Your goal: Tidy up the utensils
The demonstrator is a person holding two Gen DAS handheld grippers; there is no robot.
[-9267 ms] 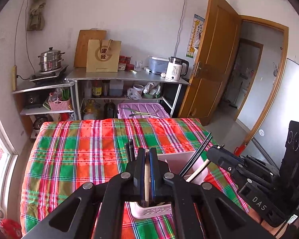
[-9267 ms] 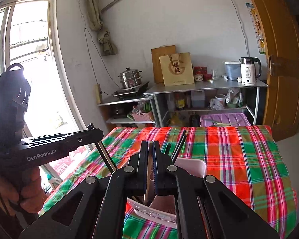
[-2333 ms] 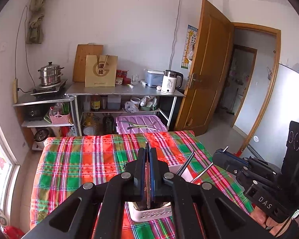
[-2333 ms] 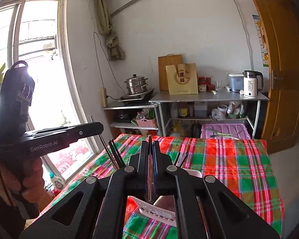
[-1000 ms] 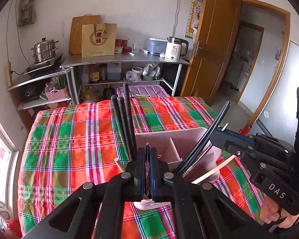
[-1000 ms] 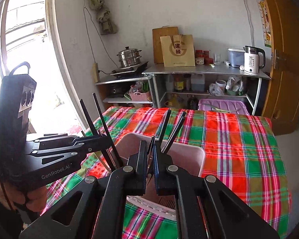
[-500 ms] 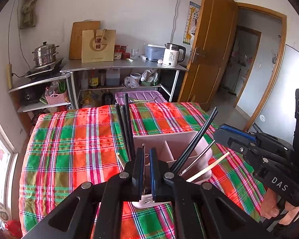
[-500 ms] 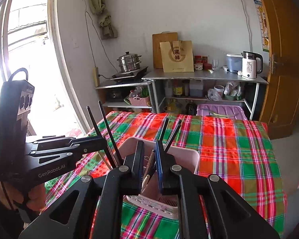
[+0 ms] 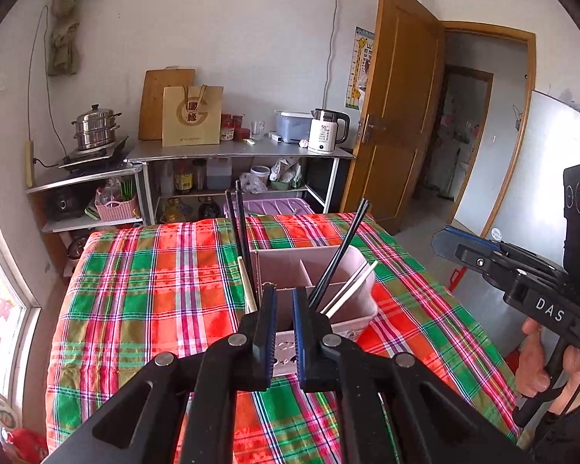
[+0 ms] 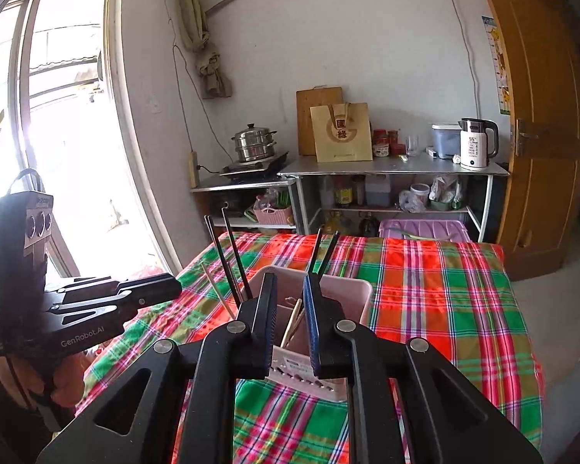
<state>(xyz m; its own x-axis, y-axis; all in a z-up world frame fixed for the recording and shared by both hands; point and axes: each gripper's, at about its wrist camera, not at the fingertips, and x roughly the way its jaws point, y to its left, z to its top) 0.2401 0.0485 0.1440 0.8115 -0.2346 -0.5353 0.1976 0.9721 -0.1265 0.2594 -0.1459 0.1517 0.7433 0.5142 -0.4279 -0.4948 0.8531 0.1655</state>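
Both my grippers, left gripper (image 9: 284, 305) and right gripper (image 10: 290, 294), now gape slightly and empty; chopsticks (image 9: 338, 253) released into the pink holder (image 9: 352, 266) ahead, the right gripper's jaws opening.

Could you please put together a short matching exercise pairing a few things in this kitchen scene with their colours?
Things:
1. utensil holder
2. kettle
3. steamer pot
4. door

Colours:
A. silver metal
B. brown wood
C. pale pink
D. white with a black handle

Pairs: 1-C, 2-D, 3-A, 4-B

Bright window (image 10: 58, 135) glare; sharp frames, fisheye-bent edges.
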